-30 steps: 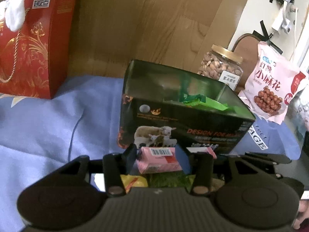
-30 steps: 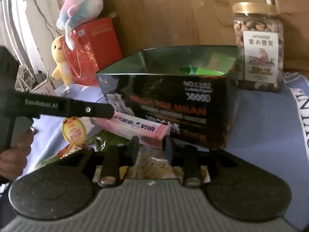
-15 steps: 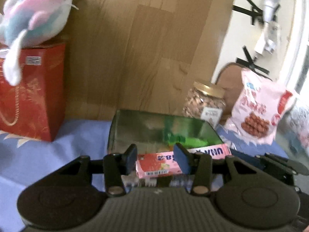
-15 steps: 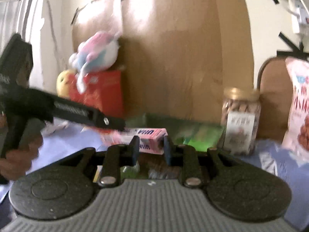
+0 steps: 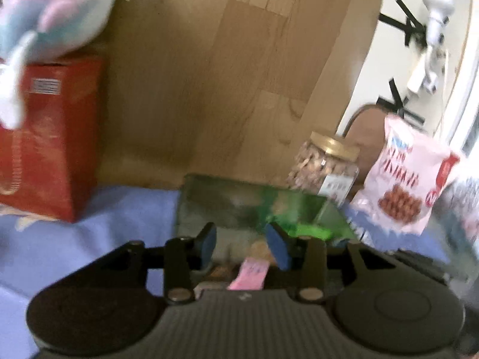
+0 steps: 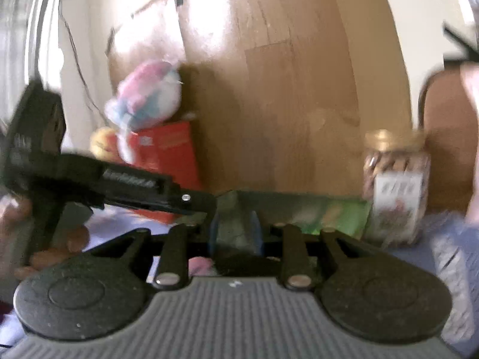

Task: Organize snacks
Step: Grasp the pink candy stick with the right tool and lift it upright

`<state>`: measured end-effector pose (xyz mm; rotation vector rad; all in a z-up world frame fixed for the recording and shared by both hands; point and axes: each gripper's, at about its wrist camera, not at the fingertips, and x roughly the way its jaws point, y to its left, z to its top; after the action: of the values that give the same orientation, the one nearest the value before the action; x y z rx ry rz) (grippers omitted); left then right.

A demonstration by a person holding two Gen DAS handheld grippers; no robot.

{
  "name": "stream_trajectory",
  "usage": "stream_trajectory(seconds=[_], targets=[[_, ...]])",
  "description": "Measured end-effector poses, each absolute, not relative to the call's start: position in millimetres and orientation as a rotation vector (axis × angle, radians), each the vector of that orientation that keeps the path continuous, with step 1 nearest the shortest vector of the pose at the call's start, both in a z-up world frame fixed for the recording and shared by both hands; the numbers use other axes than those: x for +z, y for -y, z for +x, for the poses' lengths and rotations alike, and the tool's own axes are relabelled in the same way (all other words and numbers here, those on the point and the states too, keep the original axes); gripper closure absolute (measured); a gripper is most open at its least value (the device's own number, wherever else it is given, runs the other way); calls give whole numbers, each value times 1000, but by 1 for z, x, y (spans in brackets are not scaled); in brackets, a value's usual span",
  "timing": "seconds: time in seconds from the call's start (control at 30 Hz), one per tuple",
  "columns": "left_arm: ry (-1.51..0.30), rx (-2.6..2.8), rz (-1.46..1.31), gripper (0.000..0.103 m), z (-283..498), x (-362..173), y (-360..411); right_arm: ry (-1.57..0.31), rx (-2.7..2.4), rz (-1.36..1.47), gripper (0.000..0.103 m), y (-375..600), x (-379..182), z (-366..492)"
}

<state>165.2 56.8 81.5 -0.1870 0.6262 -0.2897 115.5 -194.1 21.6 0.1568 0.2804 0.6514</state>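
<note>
The dark open box [image 5: 257,209] stands on the blue cloth with a green packet [image 5: 308,229] inside. My left gripper [image 5: 241,246] is open above the box's near edge; the pink snack box [image 5: 250,275] shows below and between its fingers, no longer gripped. My right gripper [image 6: 235,234] is open and empty, facing the dark box [image 6: 293,209]. A bit of pink [image 6: 199,266] shows low behind its fingers. The left gripper's body [image 6: 119,185] crosses the right wrist view at left. Both views are blurred.
A nut jar [image 5: 324,169] and a pink snack bag [image 5: 410,176] stand right of the box. A red gift box [image 5: 51,140] with a plush toy [image 5: 51,18] on top stands at left. A wooden board [image 5: 239,74] backs the scene.
Both grippers let go of the pink snack box, which dropped low between the left fingers. Both grippers rose and tilted up over the dark box.
</note>
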Motion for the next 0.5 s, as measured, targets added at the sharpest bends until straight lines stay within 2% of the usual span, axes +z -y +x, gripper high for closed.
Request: stream_trajectory(seconds=[0.17,0.33,0.37,0.47,0.5], targets=[[-660,-323,-208,64,111,70,-80,-469,802,328,74,197,1,111],[-721,-329,-247,64,73,46,-85,-581,832,368,72,172,-9,131],[-732,-326,-241,61,70,41,-83,-605,827,384,72,168,-12,136],[-740,-299,-200,53,67,31,-72,-680,810,463,67,164,-23,151],[-738,-288,-185,53,67,28,-69,-699,807,495,60,163,-28,154]])
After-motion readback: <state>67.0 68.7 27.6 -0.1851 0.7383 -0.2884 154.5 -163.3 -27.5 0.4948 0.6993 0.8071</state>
